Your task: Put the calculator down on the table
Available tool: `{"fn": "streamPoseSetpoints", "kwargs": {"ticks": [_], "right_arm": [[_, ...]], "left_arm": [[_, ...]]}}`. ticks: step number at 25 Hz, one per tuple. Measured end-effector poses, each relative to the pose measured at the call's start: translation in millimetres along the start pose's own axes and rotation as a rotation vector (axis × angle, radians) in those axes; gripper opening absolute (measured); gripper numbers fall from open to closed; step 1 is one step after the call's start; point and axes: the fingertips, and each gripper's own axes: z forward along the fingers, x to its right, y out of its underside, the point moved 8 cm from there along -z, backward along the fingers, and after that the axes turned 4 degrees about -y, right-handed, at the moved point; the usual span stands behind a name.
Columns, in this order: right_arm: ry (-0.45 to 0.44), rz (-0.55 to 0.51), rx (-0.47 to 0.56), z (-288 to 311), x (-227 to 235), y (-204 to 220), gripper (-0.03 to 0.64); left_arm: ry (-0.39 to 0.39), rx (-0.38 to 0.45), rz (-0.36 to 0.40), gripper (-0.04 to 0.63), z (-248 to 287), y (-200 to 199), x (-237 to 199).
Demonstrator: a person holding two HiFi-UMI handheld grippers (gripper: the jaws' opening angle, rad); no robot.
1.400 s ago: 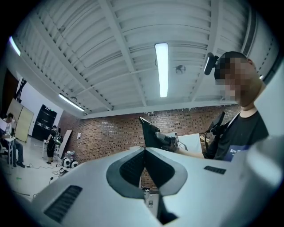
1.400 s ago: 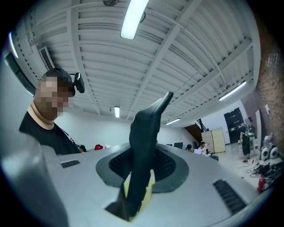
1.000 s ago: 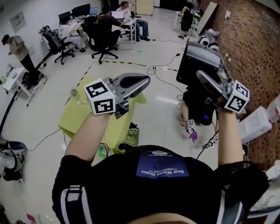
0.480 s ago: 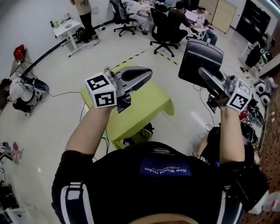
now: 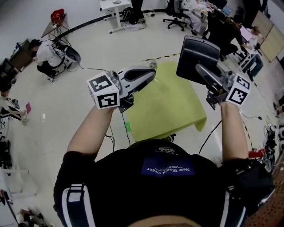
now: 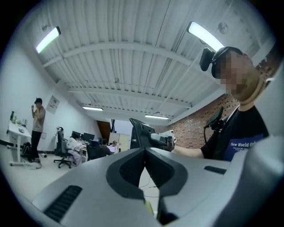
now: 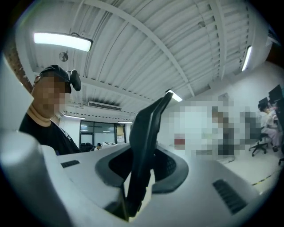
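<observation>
left gripper: fingers pressed together with nothing between them, held in the air over the worktop's near-left part
right gripper: fingers clamped on the lower edge of the calculator
calculator: a dark slab standing upright out of the grip, in the air above the worktop's right side, not touching it
worktop: yellow-green, lying below and between the two grippers
just changed: a second ago the worktop sat low at the left, behind the left arm; the person has swung round and it is now squarely ahead, with the grip on the calculator the same
meaning for the task: the carry looks about done; lowering, tipping flat and letting go are probably still to come
far off: white desk, office chairs and people, well apart from the worktop
</observation>
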Motion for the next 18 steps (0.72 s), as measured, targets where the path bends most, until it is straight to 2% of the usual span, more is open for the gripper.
{"fn": "streamPoseSetpoints", "kwargs": {"ticks": [5, 8, 11, 14, 18], "right_arm": [[-0.106, 0.067, -0.043, 127.4, 59.5, 31.9, 0.083], [-0.194, 0.148, -0.101, 186.9, 93.0, 73.5, 0.083], [-0.264, 0.243, -0.158, 243.8, 120.6, 125.7, 0.083], [-0.281, 0.355, -0.219, 291.7, 148.9, 183.1, 0.083], [-0.221, 0.499, -0.315, 336.7, 188.3, 272.5, 0.083]], "left_arm": [[-0.133, -0.013, 0.042, 0.006, -73.5, -10.2, -75.9], [-0.246, -0.029, 0.06, 0.006, -103.2, 3.5, -98.5], [-0.337, -0.034, 0.045, 0.006, -135.8, 22.6, -121.9], [-0.412, -0.026, 0.003, 0.006, -161.9, 42.5, -141.5], [-0.441, -0.037, -0.072, 0.006, -181.2, 73.7, -155.2]]}}
